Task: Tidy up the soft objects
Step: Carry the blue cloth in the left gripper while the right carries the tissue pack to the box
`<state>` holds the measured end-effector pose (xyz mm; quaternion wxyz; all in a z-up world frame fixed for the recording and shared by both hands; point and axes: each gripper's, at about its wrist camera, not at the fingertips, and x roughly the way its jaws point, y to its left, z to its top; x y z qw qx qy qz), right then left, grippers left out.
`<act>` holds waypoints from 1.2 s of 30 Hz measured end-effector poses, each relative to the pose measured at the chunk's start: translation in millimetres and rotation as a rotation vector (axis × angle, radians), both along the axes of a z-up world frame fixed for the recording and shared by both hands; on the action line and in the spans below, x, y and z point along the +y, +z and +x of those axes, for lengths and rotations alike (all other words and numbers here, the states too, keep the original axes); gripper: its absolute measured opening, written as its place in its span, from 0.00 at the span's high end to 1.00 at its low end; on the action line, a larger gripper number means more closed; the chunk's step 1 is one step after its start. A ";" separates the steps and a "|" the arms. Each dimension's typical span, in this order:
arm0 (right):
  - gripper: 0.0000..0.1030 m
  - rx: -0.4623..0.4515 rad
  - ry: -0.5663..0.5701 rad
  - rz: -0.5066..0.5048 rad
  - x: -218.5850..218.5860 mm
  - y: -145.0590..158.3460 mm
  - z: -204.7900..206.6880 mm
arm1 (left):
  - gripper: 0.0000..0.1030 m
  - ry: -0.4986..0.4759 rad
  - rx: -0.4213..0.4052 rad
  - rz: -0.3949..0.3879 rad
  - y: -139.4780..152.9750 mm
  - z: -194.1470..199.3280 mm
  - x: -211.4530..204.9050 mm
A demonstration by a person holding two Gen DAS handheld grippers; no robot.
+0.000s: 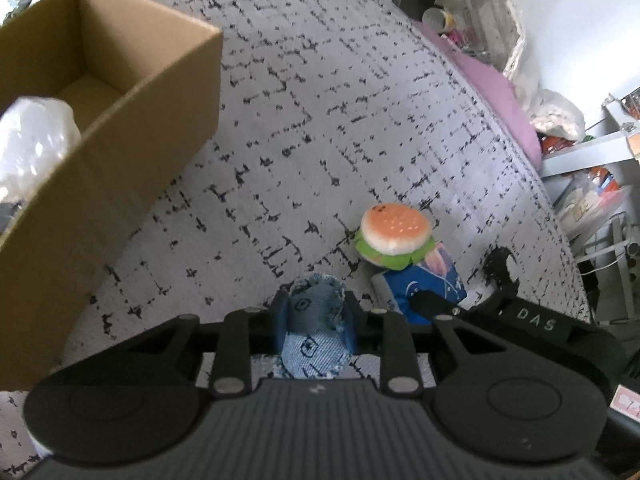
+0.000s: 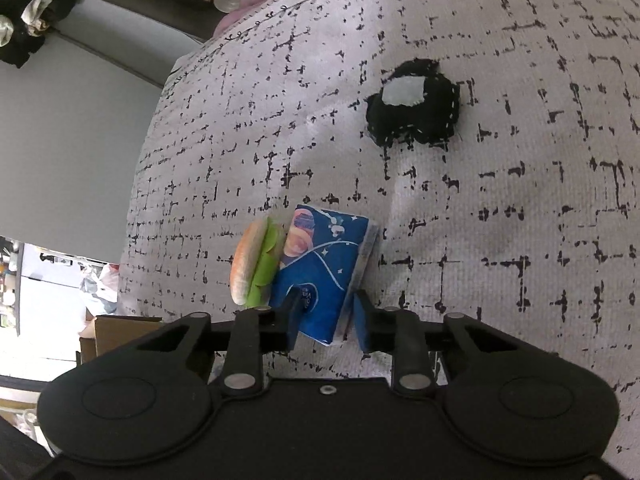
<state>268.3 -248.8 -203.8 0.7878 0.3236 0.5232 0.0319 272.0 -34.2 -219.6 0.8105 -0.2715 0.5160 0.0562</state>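
The only clear lettering is "DAS", in pale capitals on the black arm of the right gripper [image 1: 536,322], seen from the left wrist view. The blue tissue pack [image 2: 324,268] carries small white print near its lower end, too blurred and partly hidden to read.

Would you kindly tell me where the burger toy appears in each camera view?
Left wrist view: burger toy right of centre, leaning on the blue tissue pack.
Right wrist view: burger toy lower left of centre, on edge.
Shared landmark: the blue tissue pack touching it.
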 end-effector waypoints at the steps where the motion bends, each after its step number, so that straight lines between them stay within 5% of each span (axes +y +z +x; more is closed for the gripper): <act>1: 0.79 -0.009 -0.003 0.003 -0.6 2.2 -1.4 | 0.74 -0.002 -0.007 0.003 2.6 -0.8 0.8; 13: 0.81 -0.143 -0.028 0.000 -8.8 34.3 -26.3 | 0.74 -0.012 -0.073 0.066 48.4 -15.0 7.4; 36: 0.81 -0.305 0.216 0.060 33.7 89.0 -64.6 | 0.74 0.066 -0.191 0.174 127.3 -65.2 46.7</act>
